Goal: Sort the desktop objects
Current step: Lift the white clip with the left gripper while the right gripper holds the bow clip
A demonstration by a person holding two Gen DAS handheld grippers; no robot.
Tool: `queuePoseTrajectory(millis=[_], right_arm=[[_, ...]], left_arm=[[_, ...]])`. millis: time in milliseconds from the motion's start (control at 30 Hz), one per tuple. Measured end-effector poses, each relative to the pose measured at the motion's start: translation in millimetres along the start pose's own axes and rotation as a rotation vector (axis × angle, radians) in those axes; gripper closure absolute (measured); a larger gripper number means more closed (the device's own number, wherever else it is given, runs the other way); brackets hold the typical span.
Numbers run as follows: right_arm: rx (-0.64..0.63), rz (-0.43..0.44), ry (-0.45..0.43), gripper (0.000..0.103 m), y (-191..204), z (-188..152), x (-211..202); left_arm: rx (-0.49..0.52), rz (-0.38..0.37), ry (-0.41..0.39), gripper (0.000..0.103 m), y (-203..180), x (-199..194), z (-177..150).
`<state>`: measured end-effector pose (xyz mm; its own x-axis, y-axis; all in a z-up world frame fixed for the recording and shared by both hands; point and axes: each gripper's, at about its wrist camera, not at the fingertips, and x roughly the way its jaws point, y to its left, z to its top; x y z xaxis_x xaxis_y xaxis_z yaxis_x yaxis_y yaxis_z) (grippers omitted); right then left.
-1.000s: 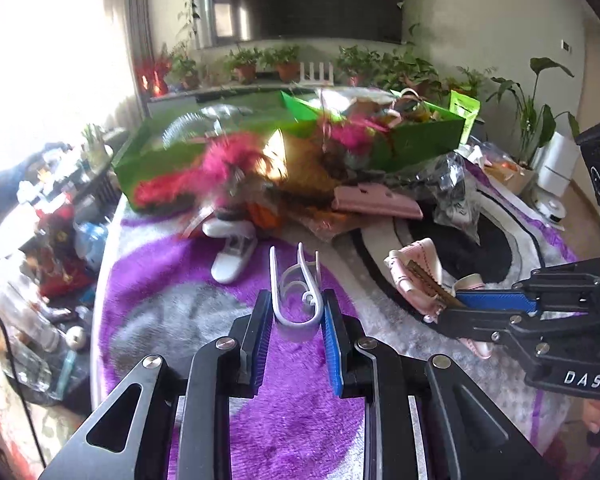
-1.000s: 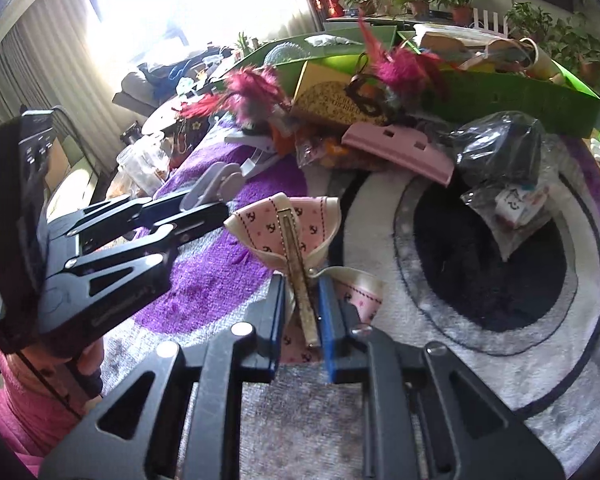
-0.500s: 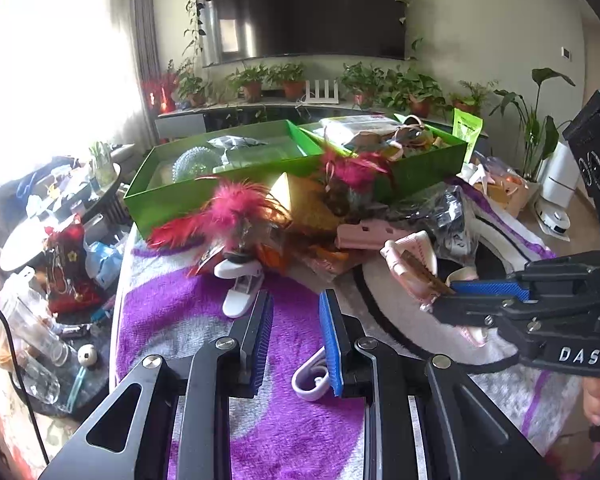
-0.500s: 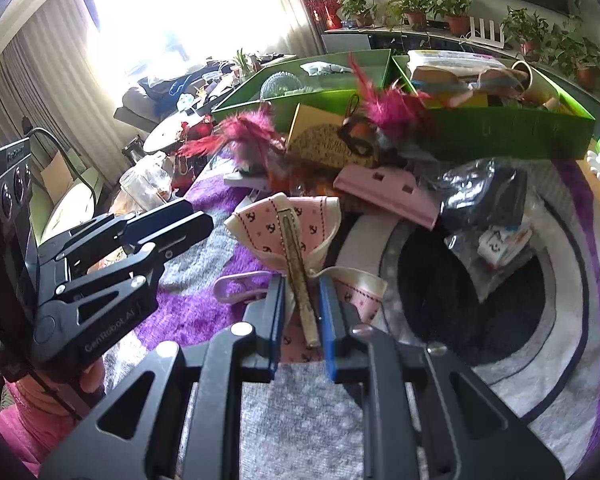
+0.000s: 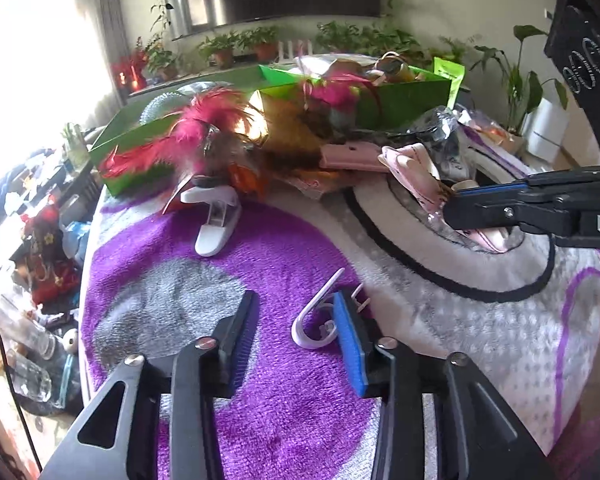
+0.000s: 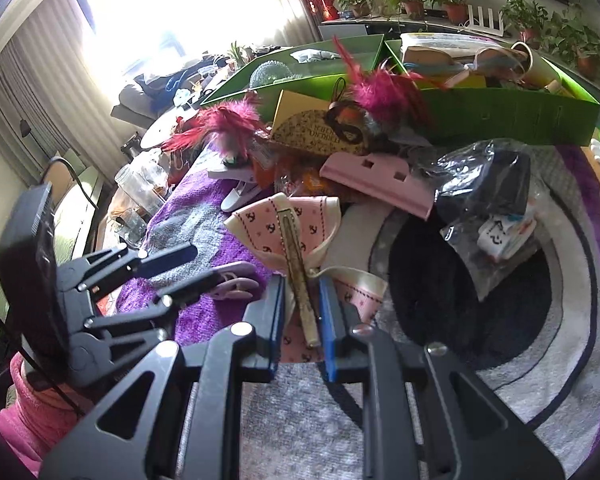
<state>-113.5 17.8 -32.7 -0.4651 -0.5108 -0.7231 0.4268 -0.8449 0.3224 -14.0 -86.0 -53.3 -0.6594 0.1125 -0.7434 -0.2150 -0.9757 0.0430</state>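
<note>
Two grippers [image 5: 296, 336] [image 6: 300, 320]: loose hook [image 5: 314, 320], seemingly pinched bow [image 6: 288, 228].

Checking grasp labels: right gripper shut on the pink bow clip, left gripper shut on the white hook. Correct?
Half right. The right gripper is shut on the pink bow clip. The left gripper is open, though: in the left wrist view its jaws stand wide apart, and the white hook lies loose on the purple blanket beside the right-hand finger, not clamped.

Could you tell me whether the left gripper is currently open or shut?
Open. The left gripper has its fingers spread wide, and the white clip lies loose on the purple blanket beside the blue pad.
</note>
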Motion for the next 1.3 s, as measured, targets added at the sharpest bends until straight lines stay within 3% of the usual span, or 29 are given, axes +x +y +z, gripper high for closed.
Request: queuePoseTrajectory(millis=[167,367,400,433,467,633,1300], right_arm=[[0.009,0.002,0.000,0.086,-1,0,1],[0.011,0.002,0.000,0.086,-1,-1,1],[0.011,0.003,0.000,0.086,-1,-1,1],[0.011,0.002,0.000,0.086,-1,-1,0],[0.010,0.000,-0.001,0.085,-1,-1,0],[0.022,-0.008,-0.006,0.085,-6,0,-3],[-0.017,-0.007,-0.049,0.085,3,26,-21]], left_arm=[[0.011,-0.041,-0.005,0.052,-5,-3,-1],[0.041,-0.032,0.028,0.051,-7,15,-2],[0.024,-0.049,0.032,0.054,-5,18,-2],[0.001,-0.077,0.034,0.067,-3,20,-2],[-0.016,-0.107,0.045,0.075,-2,22,-2],[-0.004,-0.126,0.028,0.075,-12,14,-3],[-0.057,-0.043,-0.098,0.075,6,-26,31]])
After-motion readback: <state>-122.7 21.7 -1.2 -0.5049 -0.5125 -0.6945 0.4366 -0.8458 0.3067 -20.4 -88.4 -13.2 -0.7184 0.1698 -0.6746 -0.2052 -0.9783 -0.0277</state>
